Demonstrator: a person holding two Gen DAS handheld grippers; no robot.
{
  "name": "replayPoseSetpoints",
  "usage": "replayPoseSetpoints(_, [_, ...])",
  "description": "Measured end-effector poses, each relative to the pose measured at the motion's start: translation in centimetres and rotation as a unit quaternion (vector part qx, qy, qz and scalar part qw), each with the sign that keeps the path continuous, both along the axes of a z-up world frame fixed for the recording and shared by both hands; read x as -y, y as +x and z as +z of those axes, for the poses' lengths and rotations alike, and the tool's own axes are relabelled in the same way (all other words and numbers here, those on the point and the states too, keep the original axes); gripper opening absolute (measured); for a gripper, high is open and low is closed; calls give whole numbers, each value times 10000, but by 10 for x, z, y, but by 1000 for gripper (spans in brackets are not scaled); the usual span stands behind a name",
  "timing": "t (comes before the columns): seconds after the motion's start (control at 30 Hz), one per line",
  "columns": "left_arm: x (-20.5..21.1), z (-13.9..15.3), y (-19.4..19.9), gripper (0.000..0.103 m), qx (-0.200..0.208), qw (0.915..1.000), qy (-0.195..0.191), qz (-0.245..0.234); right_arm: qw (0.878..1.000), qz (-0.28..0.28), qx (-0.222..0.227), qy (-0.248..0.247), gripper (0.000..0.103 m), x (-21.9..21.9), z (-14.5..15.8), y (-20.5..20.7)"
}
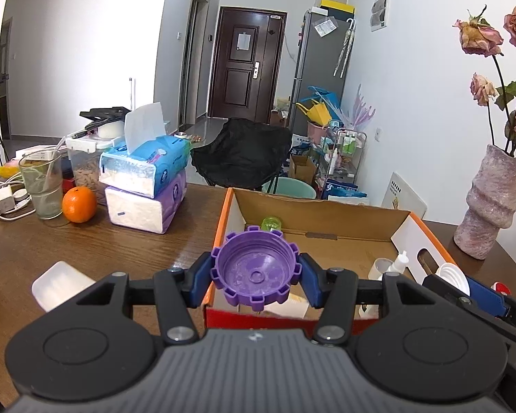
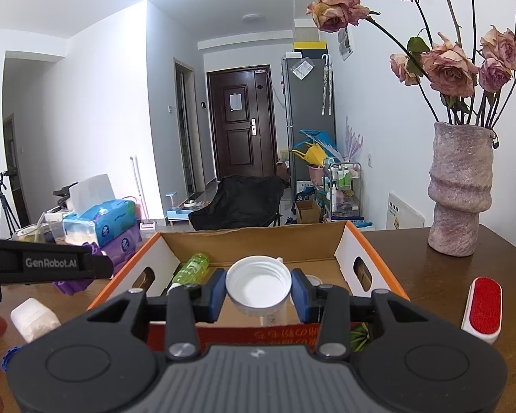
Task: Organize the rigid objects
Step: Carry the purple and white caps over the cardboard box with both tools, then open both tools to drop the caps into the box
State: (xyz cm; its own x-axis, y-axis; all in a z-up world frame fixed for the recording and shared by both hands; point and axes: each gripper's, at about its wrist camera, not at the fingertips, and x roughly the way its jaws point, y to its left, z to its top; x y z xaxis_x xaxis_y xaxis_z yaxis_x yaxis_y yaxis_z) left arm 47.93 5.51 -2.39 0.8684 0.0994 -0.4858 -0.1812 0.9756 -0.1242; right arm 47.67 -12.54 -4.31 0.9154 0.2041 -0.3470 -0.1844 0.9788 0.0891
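A purple notched cap (image 1: 256,268) is gripped between the blue fingers (image 1: 200,279) of the left gripper (image 1: 256,275), its hollow side turned toward the camera, and it is held above the near left corner of an open cardboard box (image 1: 326,216) with orange edges. A white ribbed cap (image 2: 258,284) is clamped in the same way by the right gripper (image 2: 258,289), hollow side toward the camera, over the near wall of the box. Inside the box, a green bottle (image 2: 192,266) is seen lying along the left wall, and a small white dropper bottle (image 1: 397,261) is seen toward the right side. The box is set on a brown wooden desk (image 1: 120,244). A white container (image 2: 34,318) lies on the desk to the left of the box, and a red lint brush (image 2: 483,306) lies to its right. Farther back, a stone-coloured vase (image 2: 459,186) of dried roses is placed at the right, while stacked tissue packs (image 1: 144,186), an orange (image 1: 79,204) and a drinking glass (image 1: 44,186) are placed at the left.
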Motion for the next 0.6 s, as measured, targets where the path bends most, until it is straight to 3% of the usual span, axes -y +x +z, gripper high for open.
replayPoseSetpoints(0.6, [8, -2, 42, 54, 0, 9999, 31, -104, 9998, -217, -35, 30, 39, 5, -3, 42])
